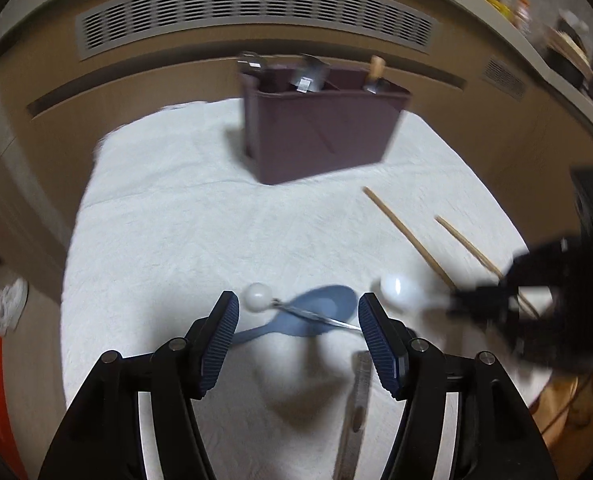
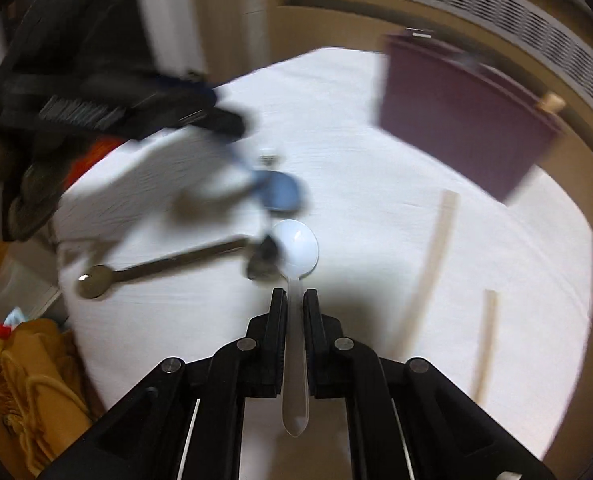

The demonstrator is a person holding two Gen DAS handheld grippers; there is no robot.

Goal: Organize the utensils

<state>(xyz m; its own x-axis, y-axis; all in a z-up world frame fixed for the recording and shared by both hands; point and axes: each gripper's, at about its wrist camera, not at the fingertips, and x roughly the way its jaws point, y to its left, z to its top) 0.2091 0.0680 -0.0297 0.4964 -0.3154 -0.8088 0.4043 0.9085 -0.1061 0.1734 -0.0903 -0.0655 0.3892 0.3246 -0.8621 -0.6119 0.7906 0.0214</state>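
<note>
My right gripper (image 2: 295,294) had its jaws clamped on the handle of the white plastic spoon (image 2: 297,249), whose bowl pointed toward the maroon utensil caddy (image 1: 320,132) standing at the far end of the white cloth (image 1: 176,220). My left gripper (image 1: 298,309) hung half open and empty over a blue spoon (image 1: 324,306), nearer me than the caddy. In the caddy's compartments stood metal utensils (image 1: 308,74) and one wooden-handled piece (image 1: 376,74), too blurred to tell which. Two wooden chopsticks (image 1: 408,236) lay apart on the cloth between the caddy and my right gripper. A metal spoon (image 2: 156,266) lay left of the white one.
</note>
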